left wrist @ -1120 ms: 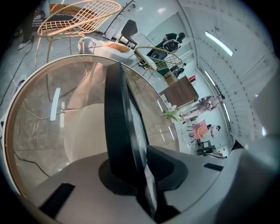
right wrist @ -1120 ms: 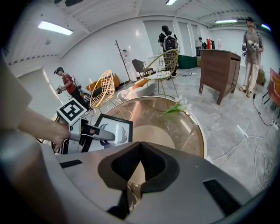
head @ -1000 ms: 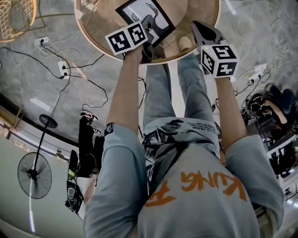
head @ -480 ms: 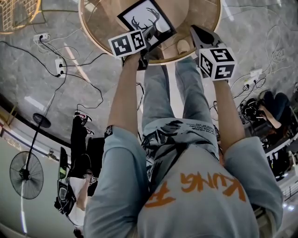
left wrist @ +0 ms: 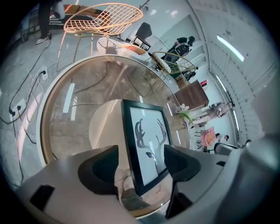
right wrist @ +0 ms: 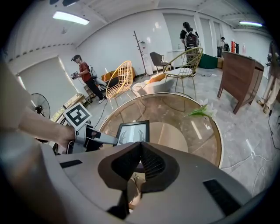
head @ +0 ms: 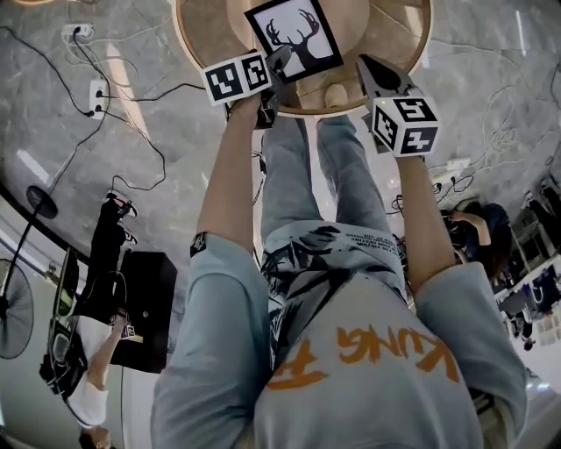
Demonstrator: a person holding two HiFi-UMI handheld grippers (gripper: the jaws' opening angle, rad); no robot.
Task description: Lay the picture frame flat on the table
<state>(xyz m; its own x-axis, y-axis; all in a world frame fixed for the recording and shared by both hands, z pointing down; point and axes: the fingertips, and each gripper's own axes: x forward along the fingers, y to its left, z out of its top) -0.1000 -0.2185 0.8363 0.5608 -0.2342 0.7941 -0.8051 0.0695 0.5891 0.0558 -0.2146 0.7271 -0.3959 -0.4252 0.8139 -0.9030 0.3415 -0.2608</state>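
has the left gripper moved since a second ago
Yes: the left gripper has drawn back toward the near rim of the table, off the middle of the frame. Its jaws have just opened, the frame's corner loose between them.

I see black, white and tan.
Picture frame [head: 293, 39] black-edged, its white print showing a black stag; bench [head: 386, 26] tan-rimmed.

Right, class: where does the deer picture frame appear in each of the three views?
Head view: picture frame at top centre.
Left gripper view: lower centre, large and close.
Right gripper view: just left of centre, small.
Shared landmark: round glass table.
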